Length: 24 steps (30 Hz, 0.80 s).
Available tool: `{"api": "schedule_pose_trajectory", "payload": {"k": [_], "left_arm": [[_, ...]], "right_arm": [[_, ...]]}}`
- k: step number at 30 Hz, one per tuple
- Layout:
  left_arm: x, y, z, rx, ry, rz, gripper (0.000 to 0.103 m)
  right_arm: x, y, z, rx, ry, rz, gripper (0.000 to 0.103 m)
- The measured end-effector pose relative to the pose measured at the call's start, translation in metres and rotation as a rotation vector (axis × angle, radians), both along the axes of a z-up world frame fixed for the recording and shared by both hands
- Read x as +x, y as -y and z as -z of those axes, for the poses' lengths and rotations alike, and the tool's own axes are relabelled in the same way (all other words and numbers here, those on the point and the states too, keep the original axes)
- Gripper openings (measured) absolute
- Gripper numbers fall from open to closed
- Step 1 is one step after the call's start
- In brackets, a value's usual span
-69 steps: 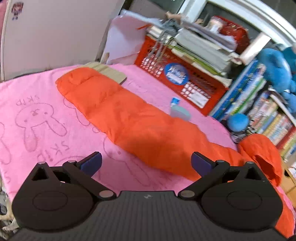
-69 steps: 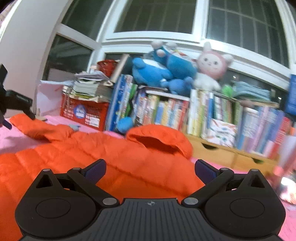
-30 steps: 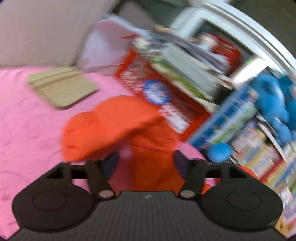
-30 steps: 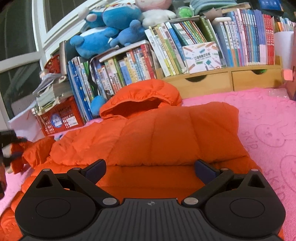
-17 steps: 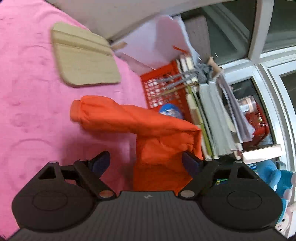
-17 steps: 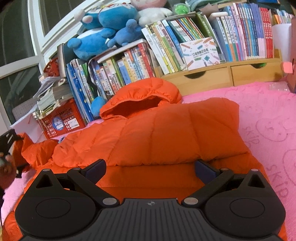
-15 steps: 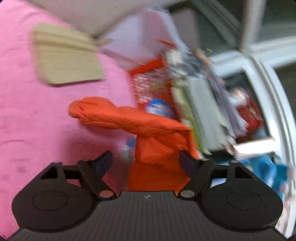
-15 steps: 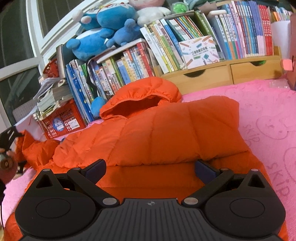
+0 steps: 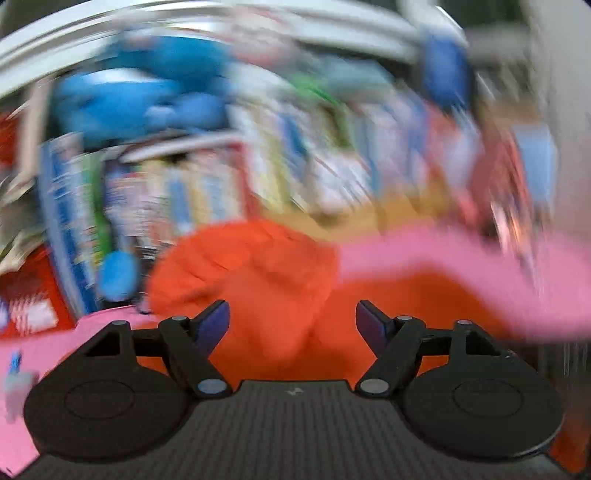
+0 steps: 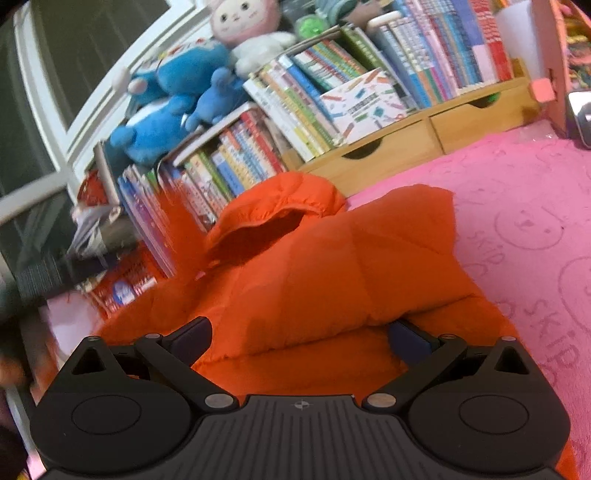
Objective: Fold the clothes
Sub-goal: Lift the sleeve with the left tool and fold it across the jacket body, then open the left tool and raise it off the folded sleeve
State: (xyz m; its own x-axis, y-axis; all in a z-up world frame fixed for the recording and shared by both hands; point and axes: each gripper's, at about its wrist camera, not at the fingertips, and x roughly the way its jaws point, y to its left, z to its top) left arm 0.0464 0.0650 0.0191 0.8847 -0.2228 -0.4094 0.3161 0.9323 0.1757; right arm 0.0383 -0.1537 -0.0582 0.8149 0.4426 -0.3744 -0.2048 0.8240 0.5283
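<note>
An orange hooded puffer jacket [image 10: 332, 266] lies on a pink rabbit-print towel [image 10: 517, 206], its right side folded over the body and its hood [image 10: 280, 206] toward the bookshelf. My right gripper [image 10: 299, 336] is open, low over the jacket's near edge, with its right fingertip under the fold. The left wrist view is heavily blurred. There my left gripper [image 9: 291, 321] has bunched orange sleeve fabric [image 9: 273, 325] between its fingers; the jaws are opening slightly. In the right wrist view the lifted sleeve [image 10: 177, 221] streaks upward at the left.
Rows of books [image 10: 332, 103] stand on wooden drawers [image 10: 406, 147] along the far edge. Blue plush toys [image 10: 166, 110] and a pink-and-white one [image 10: 243, 22] sit on top. A red basket [image 10: 122, 288] stands at the far left.
My left gripper swung fast from the far left toward the jacket's body, rolling over and carrying the sleeve with it. The right gripper tilted and crept slightly forward over the jacket.
</note>
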Motion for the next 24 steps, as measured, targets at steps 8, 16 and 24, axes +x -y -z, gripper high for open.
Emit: {"api": "schedule_pose_trajectory", "payload": {"k": [8, 16, 24], "left_arm": [[-0.043, -0.009, 0.001, 0.022, 0.098, -0.042, 0.100], [-0.025, -0.097, 0.030, -0.341, 0.107, -0.610, 0.101], [-0.035, -0.136, 0.041, -0.589, 0.149, -0.635, 0.101]], "right_arm": [[0.002, 0.002, 0.001, 0.008, -0.002, 0.001, 0.103], [0.000, 0.002, 0.001, 0.012, 0.002, 0.008, 0.103], [0.005, -0.008, -0.014, -0.009, 0.046, 0.052, 0.103]]}}
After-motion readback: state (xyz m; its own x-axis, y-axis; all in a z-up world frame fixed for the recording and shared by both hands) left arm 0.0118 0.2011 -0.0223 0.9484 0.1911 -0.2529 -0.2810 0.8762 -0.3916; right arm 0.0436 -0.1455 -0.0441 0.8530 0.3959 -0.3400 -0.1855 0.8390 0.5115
